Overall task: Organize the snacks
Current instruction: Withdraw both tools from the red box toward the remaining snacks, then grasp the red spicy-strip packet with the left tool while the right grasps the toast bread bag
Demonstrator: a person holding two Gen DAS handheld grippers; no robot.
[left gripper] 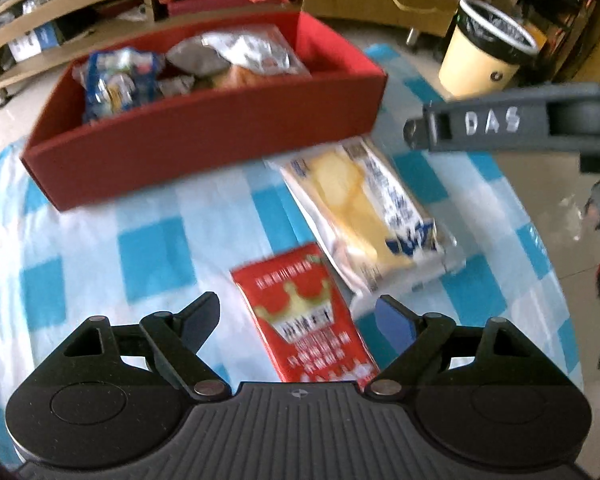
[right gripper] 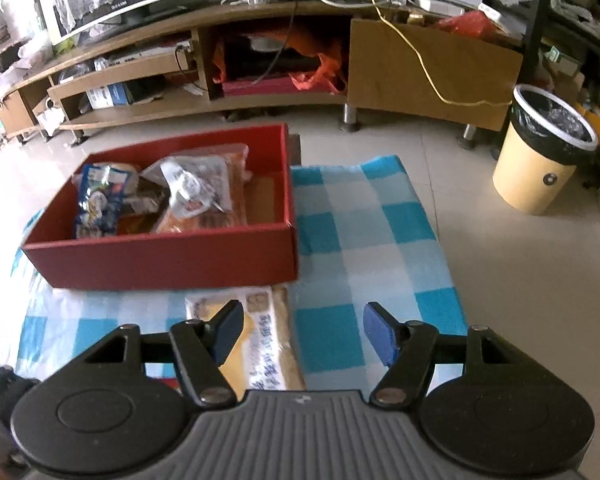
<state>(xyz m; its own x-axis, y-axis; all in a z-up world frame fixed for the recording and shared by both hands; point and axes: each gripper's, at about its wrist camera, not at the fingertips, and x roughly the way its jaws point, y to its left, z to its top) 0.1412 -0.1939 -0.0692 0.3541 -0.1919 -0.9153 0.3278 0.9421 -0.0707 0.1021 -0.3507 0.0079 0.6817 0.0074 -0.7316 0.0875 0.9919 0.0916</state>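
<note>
Spreading wide with nothing between its fingers, the left gripper (left gripper: 296,320) hangs above a small red packet with a gold crown (left gripper: 308,312) that lies flat on the blue-and-white checked cloth (left gripper: 152,252). Neither pad touches the packet. Just beside the packet, toward the far right, a longer clear-wrapped yellow cake snack (left gripper: 364,216) lies on the cloth, its far end near the red box (left gripper: 204,136). The box sits further back on the cloth and holds several snacks: a blue-and-white bag (left gripper: 116,80) at its left end and silvery packets (left gripper: 244,48) in the middle.

The right gripper (right gripper: 300,336) is also parted and empty, hovering over the cloth (right gripper: 364,216). The yellow cake snack (right gripper: 260,340) lies under its left finger (right gripper: 228,332), which stands in front of it; whether they touch cannot be told. From this side the red box (right gripper: 168,256) sits just beyond the snack, its right end bare inside.

Off the cloth on the tiled floor stands a cream bin with a black liner (right gripper: 544,152), and a long wooden TV cabinet (right gripper: 420,68) runs along the back
</note>
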